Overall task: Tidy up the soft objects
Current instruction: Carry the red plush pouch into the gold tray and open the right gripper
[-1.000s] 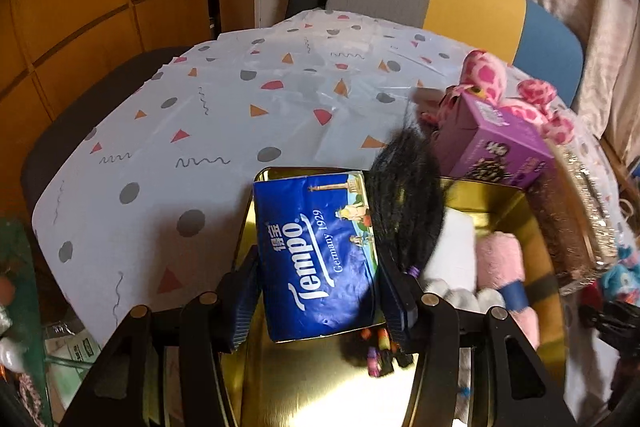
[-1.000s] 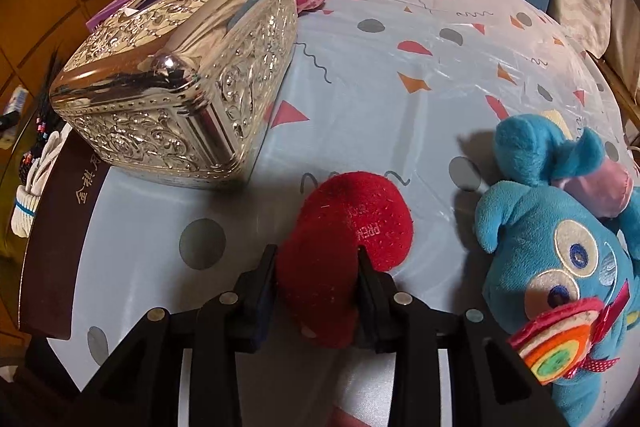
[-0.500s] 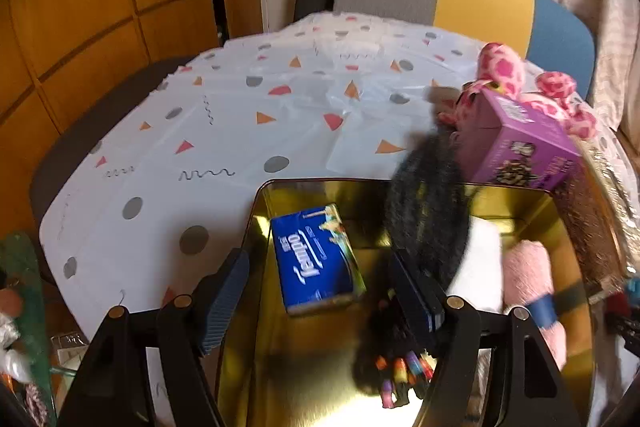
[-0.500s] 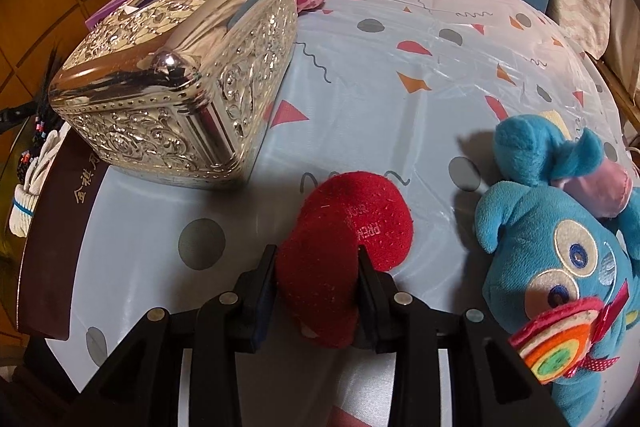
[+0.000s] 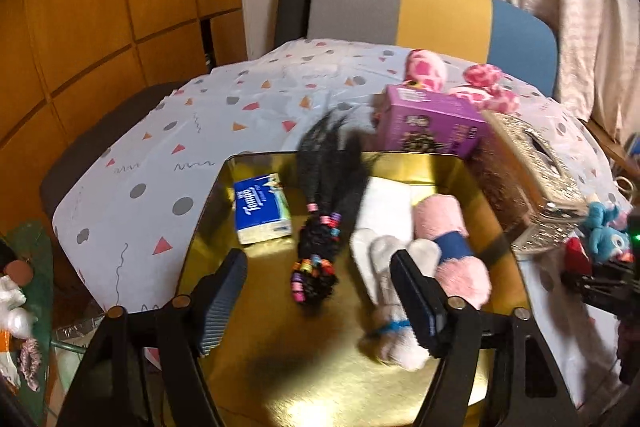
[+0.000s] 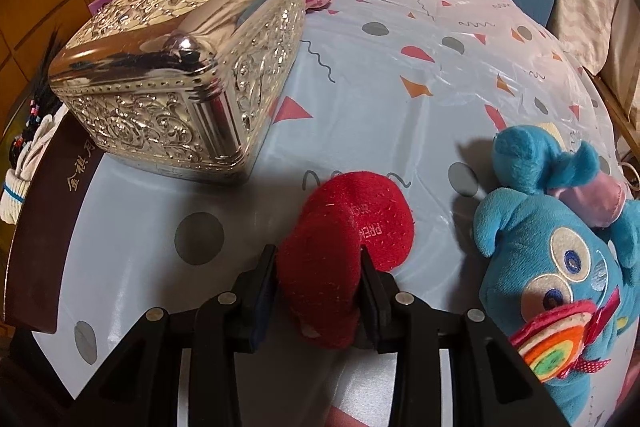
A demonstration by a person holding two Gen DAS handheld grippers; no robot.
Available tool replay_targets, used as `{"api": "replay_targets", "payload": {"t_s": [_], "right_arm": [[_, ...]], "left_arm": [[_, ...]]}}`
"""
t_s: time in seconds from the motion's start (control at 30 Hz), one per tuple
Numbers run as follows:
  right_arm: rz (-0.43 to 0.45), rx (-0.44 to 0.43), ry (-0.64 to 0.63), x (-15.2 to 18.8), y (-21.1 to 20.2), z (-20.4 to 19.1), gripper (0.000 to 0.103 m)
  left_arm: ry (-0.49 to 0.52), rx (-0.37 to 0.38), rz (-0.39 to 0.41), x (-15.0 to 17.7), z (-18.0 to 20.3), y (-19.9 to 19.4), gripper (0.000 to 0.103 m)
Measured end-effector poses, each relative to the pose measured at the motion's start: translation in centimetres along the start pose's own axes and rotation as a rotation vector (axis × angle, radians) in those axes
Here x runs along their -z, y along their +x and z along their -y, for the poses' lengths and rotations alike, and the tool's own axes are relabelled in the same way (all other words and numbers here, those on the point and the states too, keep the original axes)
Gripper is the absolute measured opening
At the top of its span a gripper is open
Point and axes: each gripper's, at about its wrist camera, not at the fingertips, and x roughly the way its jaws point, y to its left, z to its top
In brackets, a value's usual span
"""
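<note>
In the left wrist view, a gold tray [image 5: 280, 367] holds a blue Tempo tissue pack [image 5: 260, 211], a black braided hairpiece [image 5: 324, 195], a white folded cloth [image 5: 390, 203], a pink rolled towel [image 5: 448, 239] and white socks [image 5: 392, 311]. My left gripper [image 5: 318, 263] hovers over the tray's near side. Its jaws are opening, and nothing is between them. In the right wrist view, my right gripper [image 6: 316, 255] is shut on a red plush [image 6: 348, 227] that rests on the patterned tablecloth [image 6: 400, 47]. A blue plush toy [image 6: 552, 255] lies to its right.
An ornate silver box [image 6: 180, 67] stands between the tray and the red plush. A purple carton [image 5: 428, 123] and a pink spotted plush [image 5: 428, 71] sit behind the tray. Chairs [image 5: 440, 7] stand at the table's far edge, and a wooden wall is on the left.
My left gripper let go of the tissue pack, which now lies in the tray's far left corner. The gripper drew back and its jaws widened. The right gripper kept still on the red plush.
</note>
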Motion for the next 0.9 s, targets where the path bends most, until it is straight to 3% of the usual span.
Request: {"api": "replay_targets", "payload": {"t_s": [0.2,0.5,0.77,0.9], "right_arm": [[0.015,0.014,-0.027,0.4,-0.1,-0.4,0.037],[0.017,0.054,-0.011,0.7,-0.4,-1.0,0.036],[-0.041,0.06,0.075,1.0,-1.5,-1.4,0.034],[-0.003,0.04,0.124,1.1,-3.7,-1.5,0.033]], "left_arm": [[0.02,0.022,0.029,0.4,1.6,-1.5,0.083],[-0.004,0.036,0.009,0.9,0.8,-1.3,0.083],[-0.015,0.062,-0.004,1.7,-0.3,-1.1,0.083],[-0.075,0.057,-0.02,1.8,-2.2,-0.7,0.083]]}}
